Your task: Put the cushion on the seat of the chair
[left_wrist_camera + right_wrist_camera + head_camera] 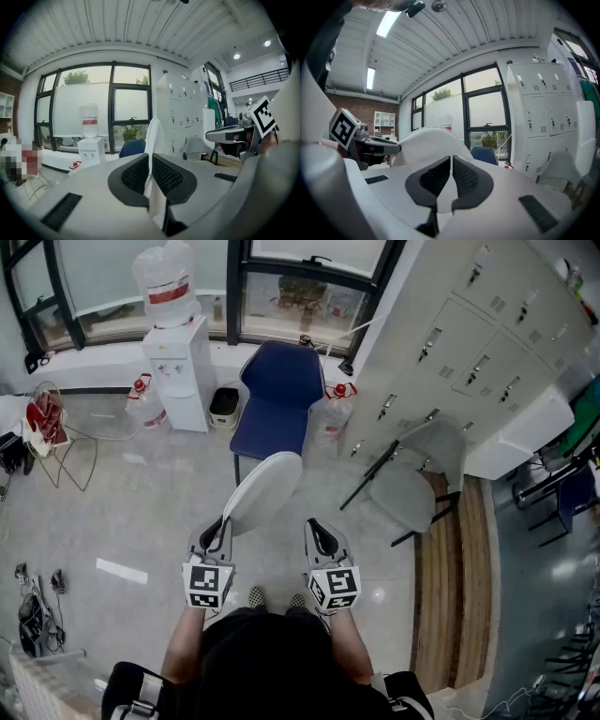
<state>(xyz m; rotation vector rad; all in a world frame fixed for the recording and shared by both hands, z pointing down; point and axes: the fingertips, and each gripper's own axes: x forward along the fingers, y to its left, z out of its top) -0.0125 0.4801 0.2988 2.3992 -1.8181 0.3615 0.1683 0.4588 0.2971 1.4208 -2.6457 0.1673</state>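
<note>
A round white cushion (264,488) is held up on edge in front of me, its near rim clamped in my left gripper (217,523). In the left gripper view the pads of that gripper (150,157) are shut on the thin white cushion (154,133), which rises between them. My right gripper (317,529) hangs to the right of the cushion, apart from it; its jaws (451,159) are shut with nothing in them. The blue chair (272,418) stands ahead under the window, its seat bare. The cushion (424,140) fills the left of the right gripper view.
A water dispenser (180,371) and a small bin (223,407) stand left of the blue chair. Water bottles (333,413) sit on the floor to its right. A grey chair (408,488) stands at the right by white lockers (469,343).
</note>
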